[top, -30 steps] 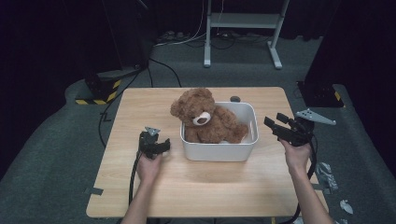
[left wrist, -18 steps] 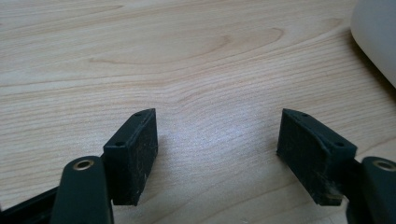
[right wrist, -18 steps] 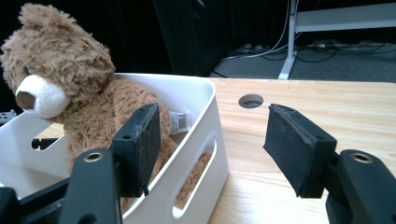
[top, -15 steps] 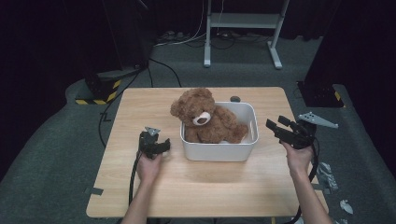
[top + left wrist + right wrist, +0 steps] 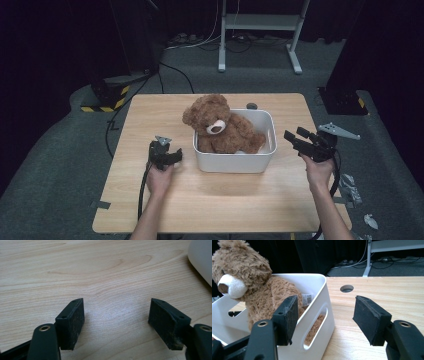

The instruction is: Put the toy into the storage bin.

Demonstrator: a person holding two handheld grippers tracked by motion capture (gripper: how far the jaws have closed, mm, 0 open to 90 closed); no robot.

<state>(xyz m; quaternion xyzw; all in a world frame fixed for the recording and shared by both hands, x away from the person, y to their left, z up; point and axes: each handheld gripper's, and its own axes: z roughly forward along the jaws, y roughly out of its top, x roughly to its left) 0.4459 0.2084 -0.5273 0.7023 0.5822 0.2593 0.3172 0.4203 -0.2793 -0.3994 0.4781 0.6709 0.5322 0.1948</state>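
**Both grippers stand open beside the bin with the teddy bear**

The wooden table (image 5: 150, 210) carries everything in the scene, its pale grain running under both hands. Near its middle sits a white plastic bin (image 5: 235, 161) with a slot handle cut into its end wall, and this bin lies between the two grippers: to the right of the left one and to the left of the right one, close to each but touching neither.

Inside the bin sits a brown teddy bear (image 5: 220, 127), upright, its head above the rim and its pale muzzle turned toward the person. In the right gripper view the bear is ahead and to the left of the jaws, behind the bin's near wall, with a small white tag showing at its side.

The right gripper (image 5: 296, 140) is held just off the bin's right end, pointing toward it. Its jaws stand wide apart with nothing between the pads; one jaw lines up in front of the bin's corner, the other over bare tabletop.

The left gripper (image 5: 175, 157) hovers low over the table just beside the bin's left end. Its jaws are also spread wide and grip nothing; bare wood lies between them, and the bin's rounded corner shows up and to their right.
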